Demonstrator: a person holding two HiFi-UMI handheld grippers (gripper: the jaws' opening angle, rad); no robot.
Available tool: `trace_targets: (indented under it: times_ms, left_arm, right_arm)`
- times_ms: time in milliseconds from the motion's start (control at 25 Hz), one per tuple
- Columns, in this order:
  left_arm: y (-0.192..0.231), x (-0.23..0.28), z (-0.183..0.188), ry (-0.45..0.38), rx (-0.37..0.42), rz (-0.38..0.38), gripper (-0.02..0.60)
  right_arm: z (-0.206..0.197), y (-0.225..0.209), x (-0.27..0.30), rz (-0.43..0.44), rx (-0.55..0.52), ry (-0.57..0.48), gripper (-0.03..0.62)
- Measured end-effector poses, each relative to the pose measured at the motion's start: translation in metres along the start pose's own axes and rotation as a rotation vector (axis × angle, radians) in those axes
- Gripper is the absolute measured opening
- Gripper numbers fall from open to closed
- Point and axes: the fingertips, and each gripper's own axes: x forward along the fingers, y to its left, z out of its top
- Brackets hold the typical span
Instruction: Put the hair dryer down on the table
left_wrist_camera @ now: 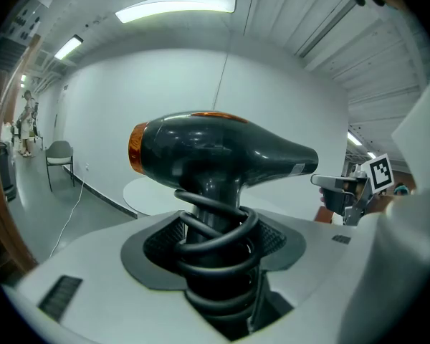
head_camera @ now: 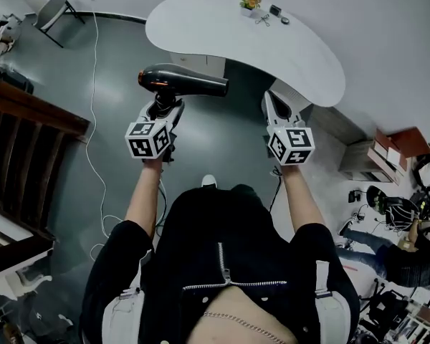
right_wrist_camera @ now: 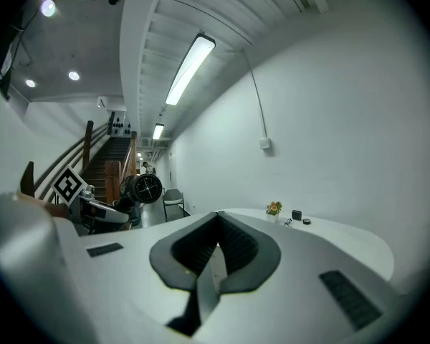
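A black hair dryer (head_camera: 183,81) with an orange rear end is held up in the air, short of the white table (head_camera: 222,27), its nozzle pointing right. My left gripper (head_camera: 165,108) is shut on the dryer's handle. In the left gripper view the hair dryer (left_wrist_camera: 215,153) stands upright between the jaws of the left gripper (left_wrist_camera: 215,242), its black cord coiled round the handle. My right gripper (head_camera: 276,102) hovers near the table's front edge. In its own view the right gripper (right_wrist_camera: 216,246) is shut with nothing in it; the hair dryer (right_wrist_camera: 145,189) shows to its left.
A small flower pot (head_camera: 250,3) and a few small dark items (head_camera: 276,11) sit at the table's far side. A chair (head_camera: 54,9) and a white cable (head_camera: 93,84) are on the floor at left, beside wooden stairs (head_camera: 21,120). A shelf (head_camera: 380,156) stands at right.
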Motion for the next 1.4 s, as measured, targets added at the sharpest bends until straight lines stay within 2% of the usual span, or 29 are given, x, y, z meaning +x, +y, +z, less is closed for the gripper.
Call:
trace_targets:
  times_ms: [360,640,1240,1400]
  left_arm:
    - [0.037,0.044,0.017,0.02,-0.007,-0.009,0.267]
    - [0.056,0.108,0.033,0.035,-0.017,0.008,0.267]
    - [0.094,0.268,0.129,0.011,-0.025,0.117,0.267]
    - [0.103,0.304,0.136,0.019,-0.039,0.133,0.267]
  right_arm:
    - [-0.003,-0.016,0.059,-0.003,0.016,0.023,0.005]
    - [-0.004,-0.057,0.125,0.019,0.039,0.03,0.005]
    - [0.062,-0.171,0.314,0.162,0.014,0.004,0.005]
    - [0.066,-0.191,0.356,0.194,0.007,0.015,0.005]
